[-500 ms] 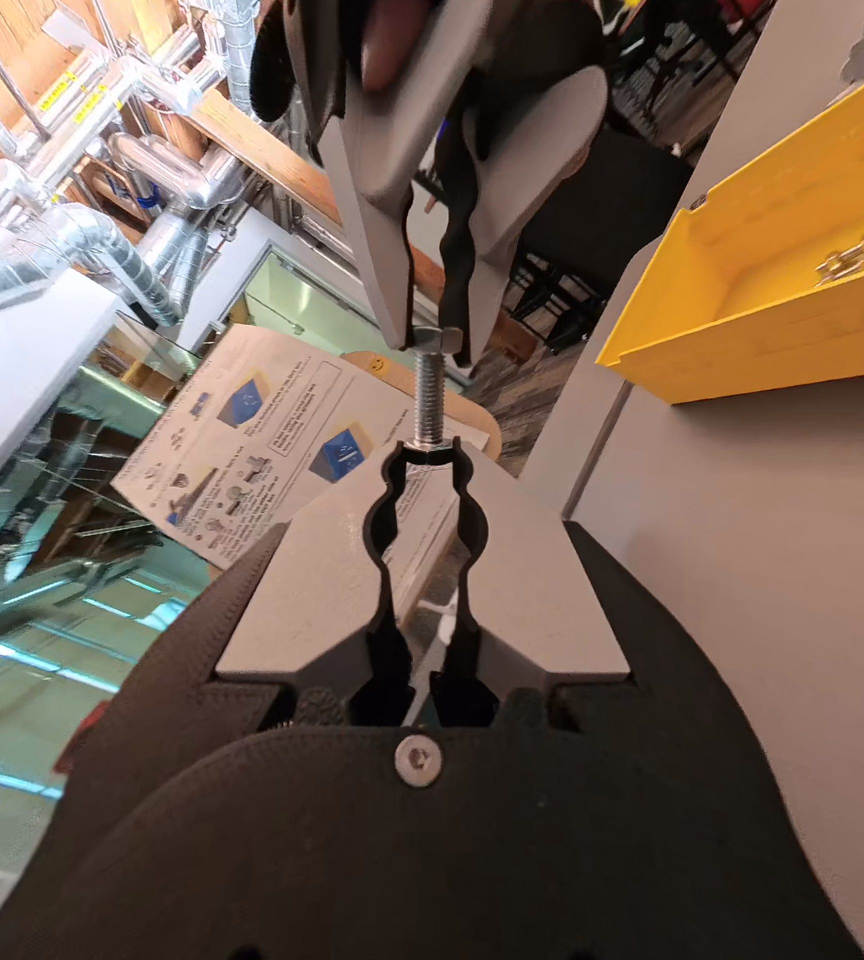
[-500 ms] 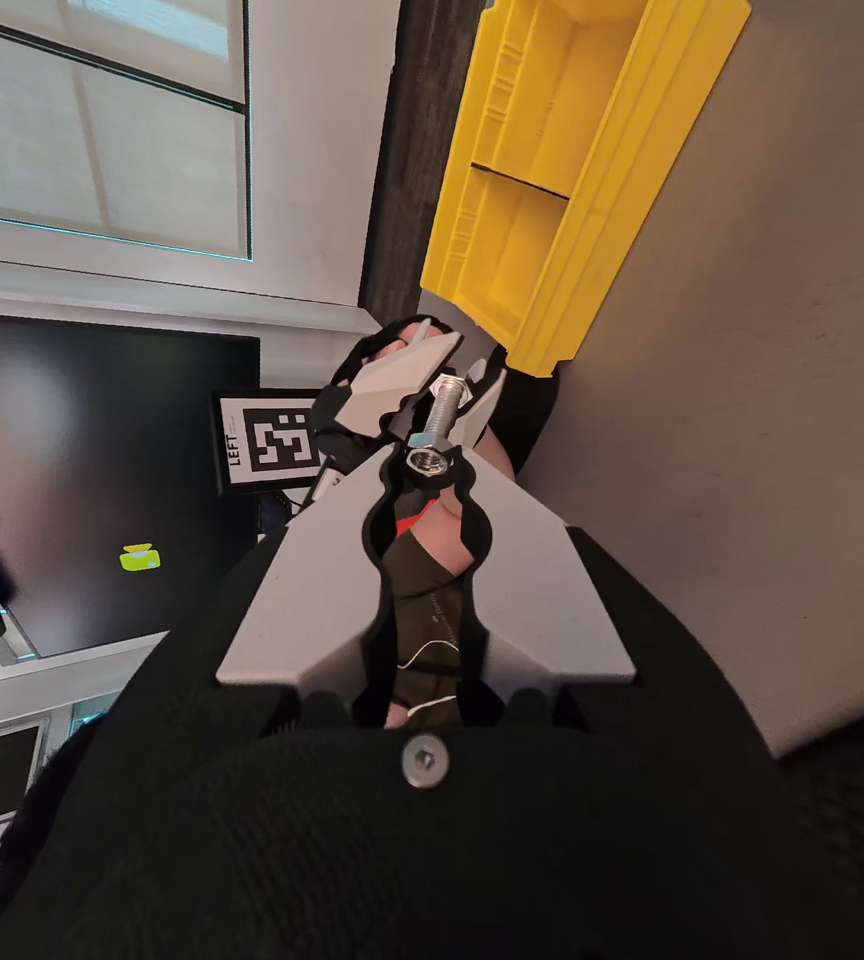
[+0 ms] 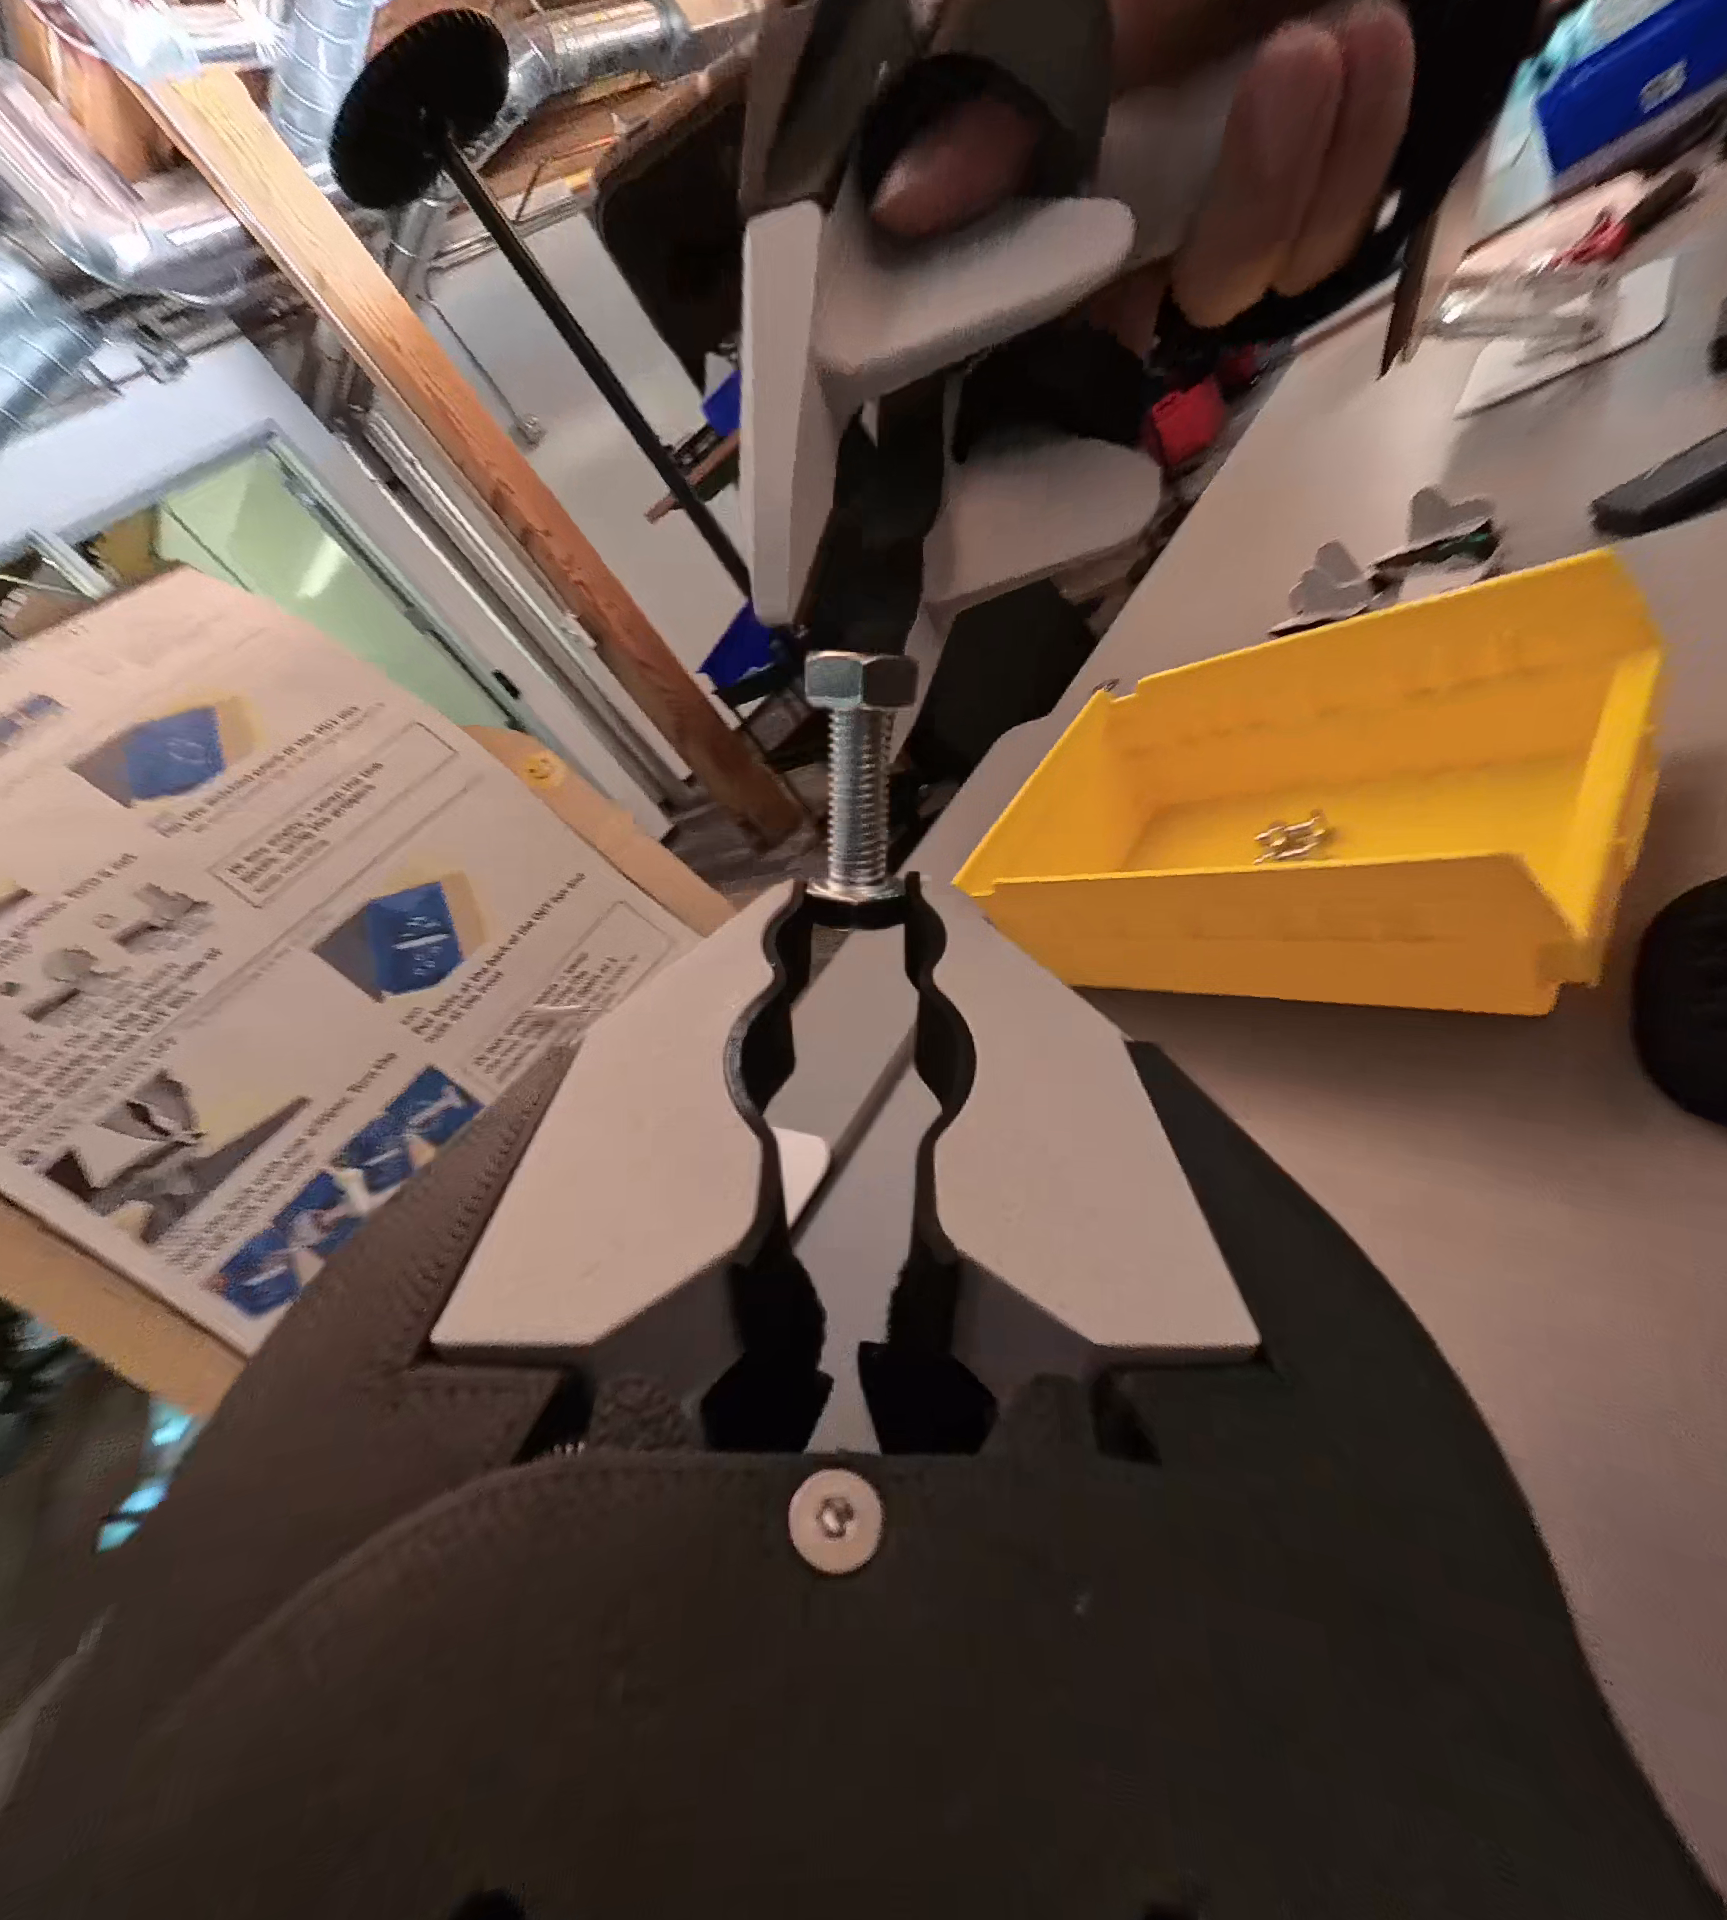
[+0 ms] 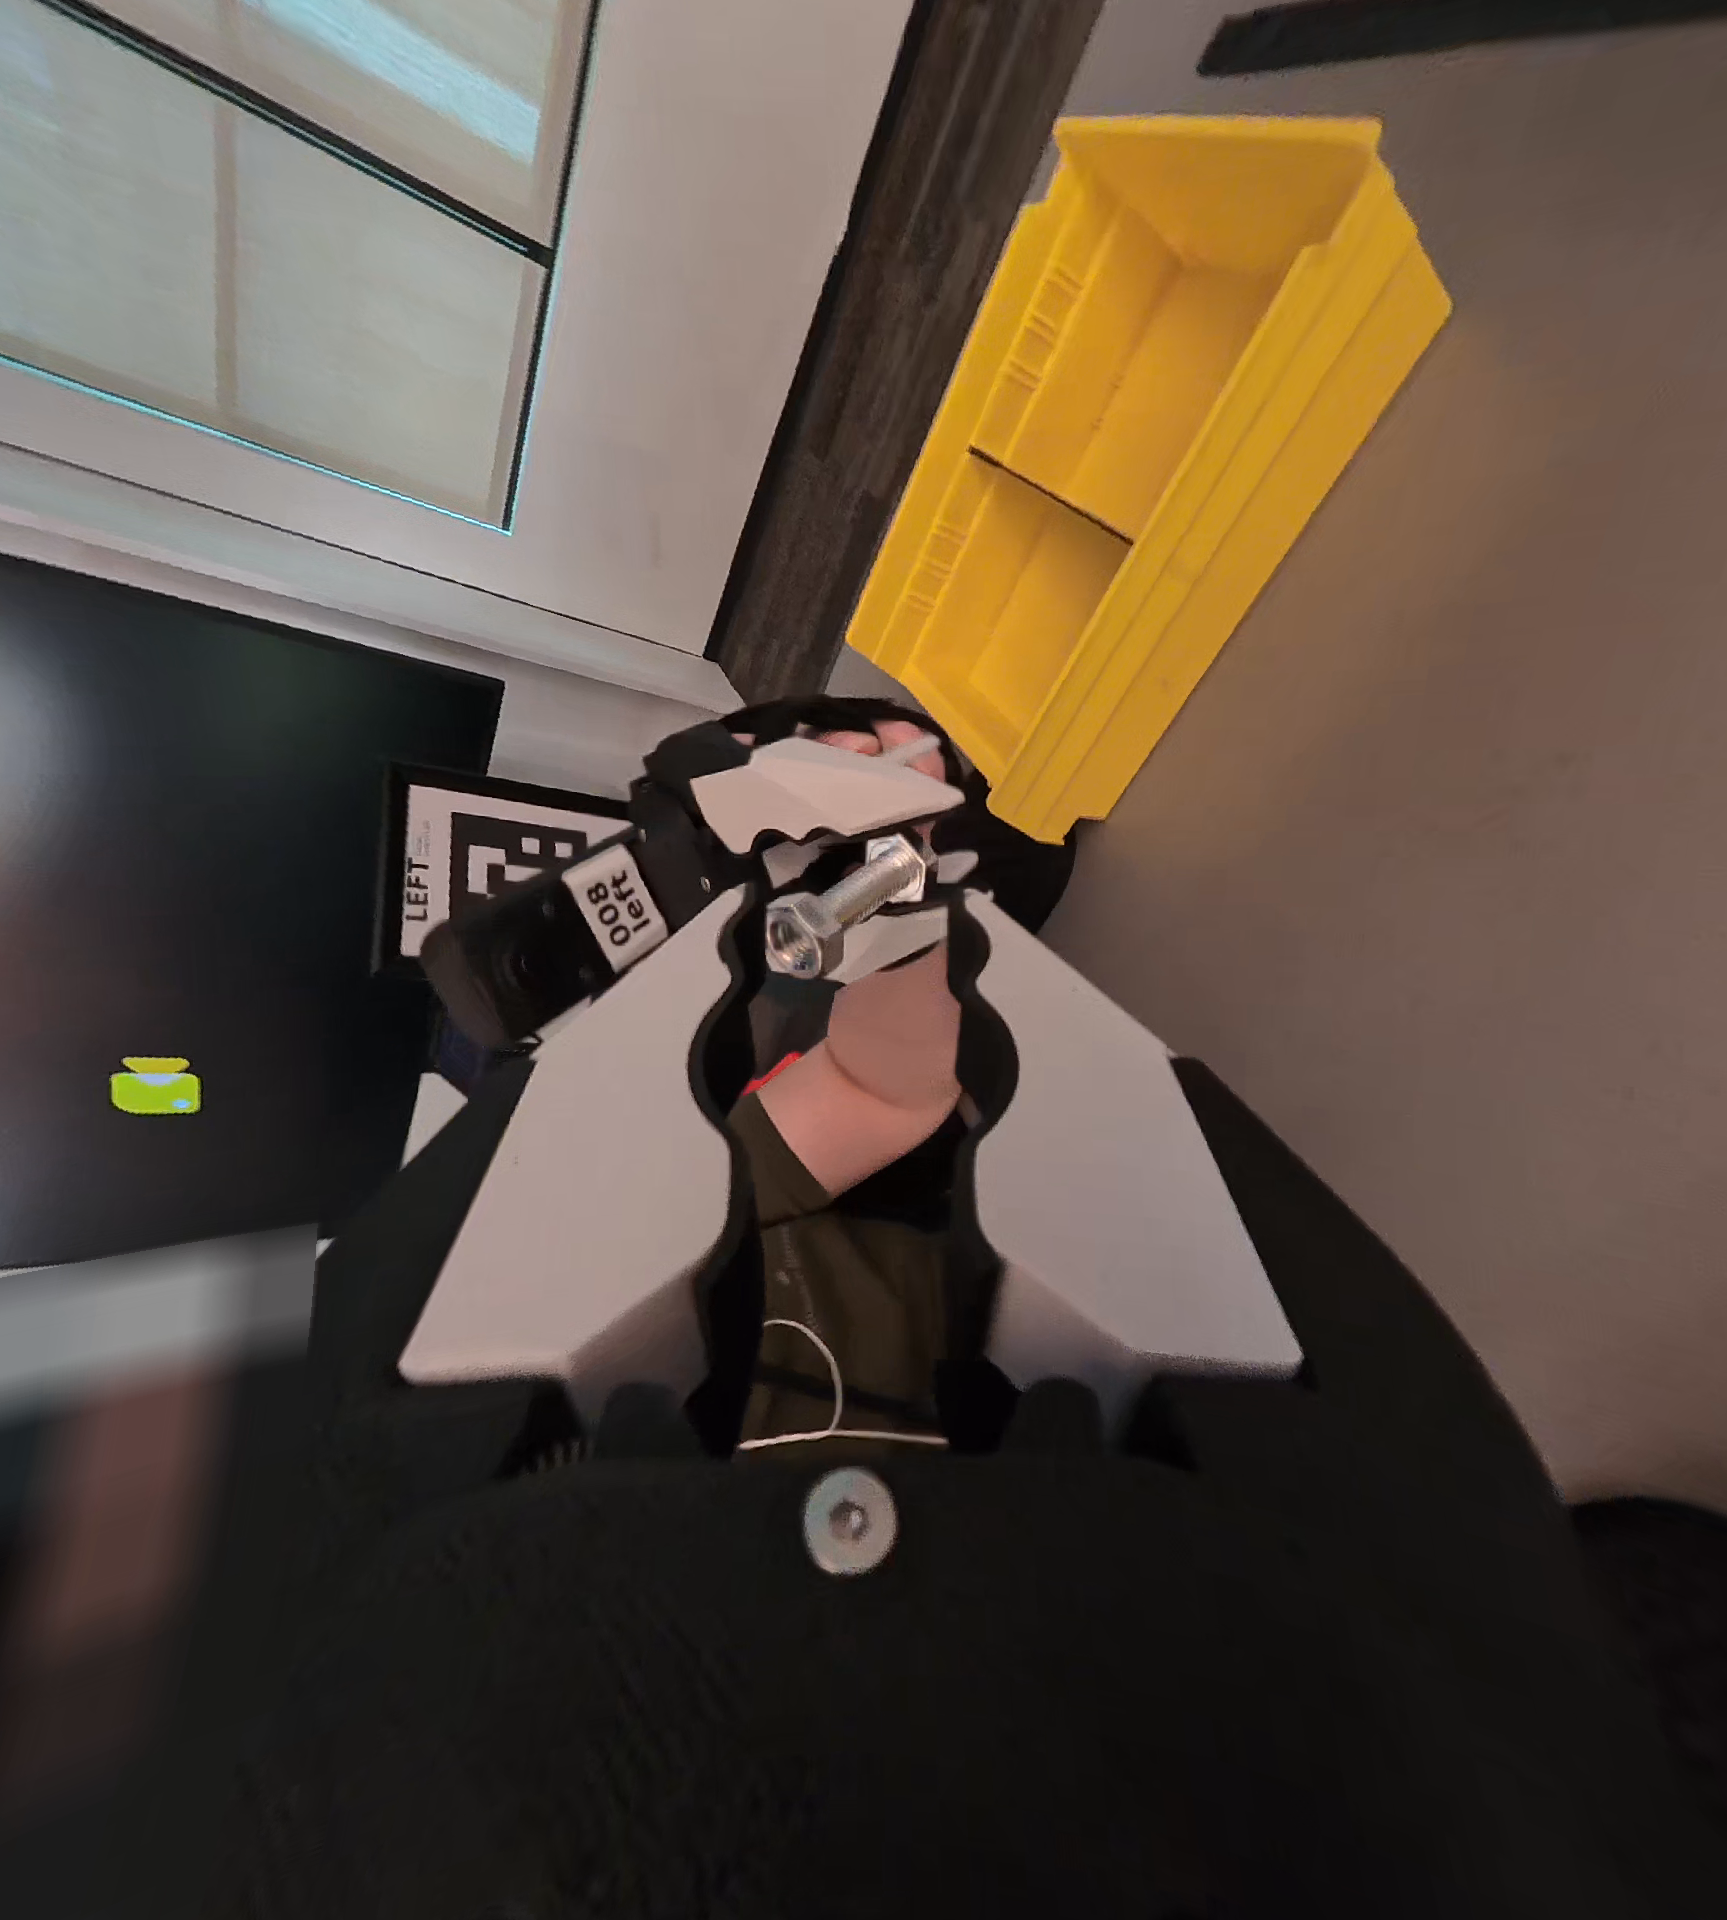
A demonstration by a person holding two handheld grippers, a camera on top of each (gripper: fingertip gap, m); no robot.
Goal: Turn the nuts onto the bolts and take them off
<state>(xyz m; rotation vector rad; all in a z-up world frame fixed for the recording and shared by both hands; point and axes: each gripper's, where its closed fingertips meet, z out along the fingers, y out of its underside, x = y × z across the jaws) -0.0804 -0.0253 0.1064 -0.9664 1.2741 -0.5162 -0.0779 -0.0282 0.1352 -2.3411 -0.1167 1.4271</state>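
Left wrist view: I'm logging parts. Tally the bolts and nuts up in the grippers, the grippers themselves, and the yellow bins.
bolt: 1
nut: 1
grippers, left gripper and right gripper: 2
yellow bin: 1
Total: 5

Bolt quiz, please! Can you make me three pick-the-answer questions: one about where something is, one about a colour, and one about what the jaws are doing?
1. Where is the bin?
A. on the table
B. on the floor
C. held in the air

2. What colour is the bin?
A. blue
B. red
C. yellow

3. The left gripper has its jaws:
A. wide open and empty
B. shut on the nut
C. shut on the bin's rim

Answers:
1 A, the bin rests on the grey table.
2 C, its walls are bright yellow in both views.
3 B, the jaw tips pinch the nut, with the bolt sticking out beyond it.
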